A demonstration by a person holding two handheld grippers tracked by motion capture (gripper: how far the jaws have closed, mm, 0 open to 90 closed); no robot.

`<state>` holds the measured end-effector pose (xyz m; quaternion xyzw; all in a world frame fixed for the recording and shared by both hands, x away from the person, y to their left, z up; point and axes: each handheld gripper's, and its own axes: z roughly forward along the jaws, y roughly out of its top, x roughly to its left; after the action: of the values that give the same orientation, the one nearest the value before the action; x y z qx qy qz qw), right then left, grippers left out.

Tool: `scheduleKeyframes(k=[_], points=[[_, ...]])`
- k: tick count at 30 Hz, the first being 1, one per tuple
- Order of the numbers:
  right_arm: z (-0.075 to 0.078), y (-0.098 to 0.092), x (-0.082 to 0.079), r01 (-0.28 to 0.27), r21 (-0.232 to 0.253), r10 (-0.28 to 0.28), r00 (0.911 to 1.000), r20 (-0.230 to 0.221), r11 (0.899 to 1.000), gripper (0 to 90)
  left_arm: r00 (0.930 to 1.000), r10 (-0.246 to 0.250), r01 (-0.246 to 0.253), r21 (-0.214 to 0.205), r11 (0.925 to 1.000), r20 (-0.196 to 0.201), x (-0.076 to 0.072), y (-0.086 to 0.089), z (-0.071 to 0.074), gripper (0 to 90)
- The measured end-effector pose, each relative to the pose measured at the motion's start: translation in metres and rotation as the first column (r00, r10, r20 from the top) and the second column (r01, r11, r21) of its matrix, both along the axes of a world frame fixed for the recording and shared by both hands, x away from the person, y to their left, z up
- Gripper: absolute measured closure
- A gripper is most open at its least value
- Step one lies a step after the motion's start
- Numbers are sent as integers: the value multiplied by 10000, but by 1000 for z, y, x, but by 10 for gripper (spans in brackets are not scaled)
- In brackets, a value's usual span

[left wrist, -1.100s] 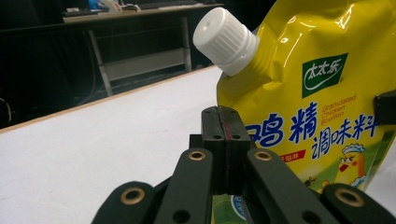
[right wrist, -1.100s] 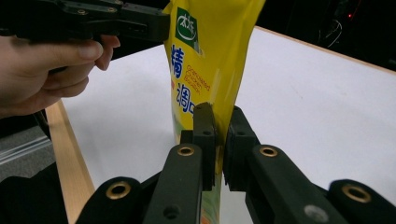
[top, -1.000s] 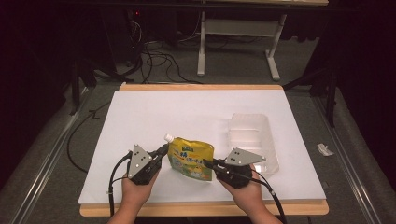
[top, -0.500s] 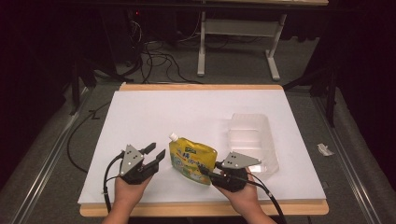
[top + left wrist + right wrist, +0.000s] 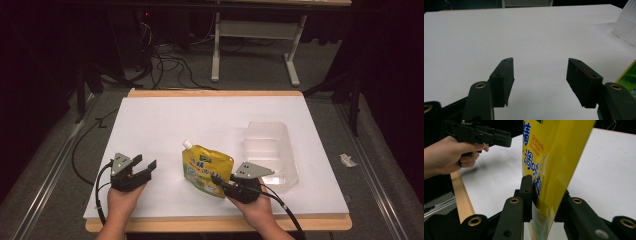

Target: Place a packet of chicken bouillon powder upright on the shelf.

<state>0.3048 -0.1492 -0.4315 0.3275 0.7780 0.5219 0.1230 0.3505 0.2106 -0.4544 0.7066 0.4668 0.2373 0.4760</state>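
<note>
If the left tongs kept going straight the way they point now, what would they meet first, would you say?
Probably nothing soon: the open left tongs face bare white table. The yellow pouch and clear tray lie off to one side.

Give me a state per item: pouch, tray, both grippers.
Yellow pouch: cap on, clamped at its lower edge.
Clear tray: empty, flat on the table, untouched.
Left gripper: jaws just opened, nothing between them.
Right gripper: shut on the yellow pouch.
</note>
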Motion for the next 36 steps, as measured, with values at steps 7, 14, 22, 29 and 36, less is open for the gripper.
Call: scheduleKeyframes(k=[7,14,22,29,36], points=[[1,2,0,-204,22,205,9997,-167,9998,795,9998,-198,198,128,9997,0,0,-4,0,394],[2,3,1,-270,15,271,9993,-254,9996,809,9995,-307,305,114,9995,119,0,-5,0,384],[3,5,1,-141,59,143,9995,-270,9999,814,9991,-410,407,179,9990,130,0,-6,0,377],[4,6,0,-149,38,150,9997,-181,9999,816,9989,-445,443,162,9989,142,0,-6,0,377],[8,5,-2,-313,153,314,9995,-44,9994,819,9986,-511,509,160,9986,148,-1,-6,1,377]])
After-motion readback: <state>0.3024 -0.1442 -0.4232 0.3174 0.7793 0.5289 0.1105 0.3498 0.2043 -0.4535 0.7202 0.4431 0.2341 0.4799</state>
